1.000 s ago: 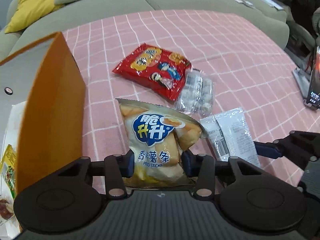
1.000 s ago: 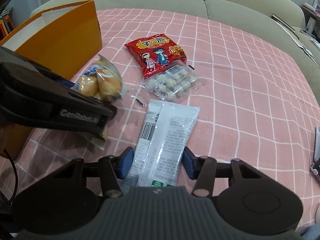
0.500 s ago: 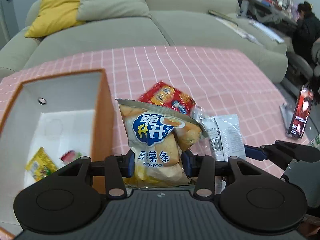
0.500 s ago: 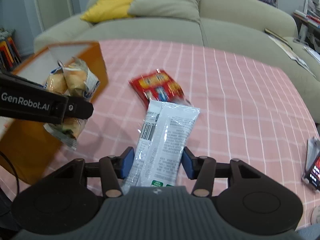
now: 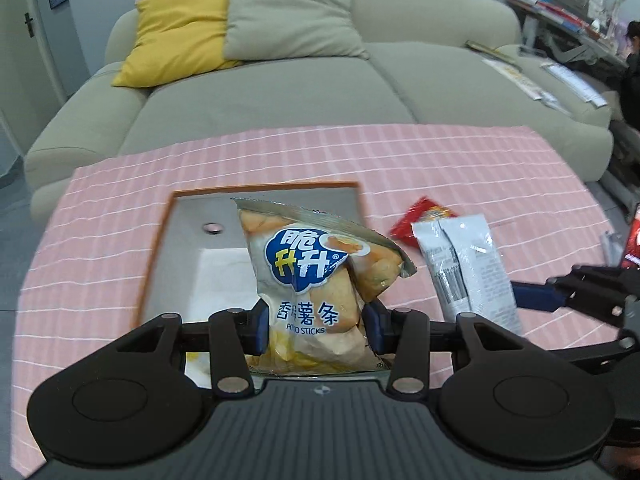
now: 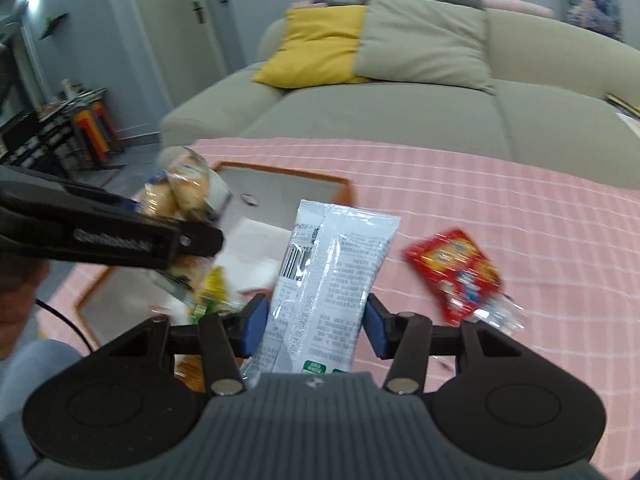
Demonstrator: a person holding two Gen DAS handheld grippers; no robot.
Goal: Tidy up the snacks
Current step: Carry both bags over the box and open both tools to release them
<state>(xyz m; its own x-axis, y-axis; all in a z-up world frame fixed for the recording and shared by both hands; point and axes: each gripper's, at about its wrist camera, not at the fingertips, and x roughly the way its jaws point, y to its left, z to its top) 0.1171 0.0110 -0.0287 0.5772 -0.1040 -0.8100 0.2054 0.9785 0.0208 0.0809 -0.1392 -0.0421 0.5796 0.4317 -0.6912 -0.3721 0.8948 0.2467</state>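
Left claw [image 5: 314, 320] grips a puffy yellow potato-stick bag [image 5: 316, 276] with blue logo.

Both grippers went up off the pink checked tablecloth [image 5: 460, 168]. The left gripper [image 5: 314, 322] carried its yellow potato-stick bag [image 5: 316, 276] over the open orange-walled box [image 5: 256, 190], and the right gripper [image 6: 314, 322] lifted the white foil packet [image 6: 328, 280] up beside it.

Sofa [image 5: 280, 96] — yellow cushion [image 5: 176, 36]
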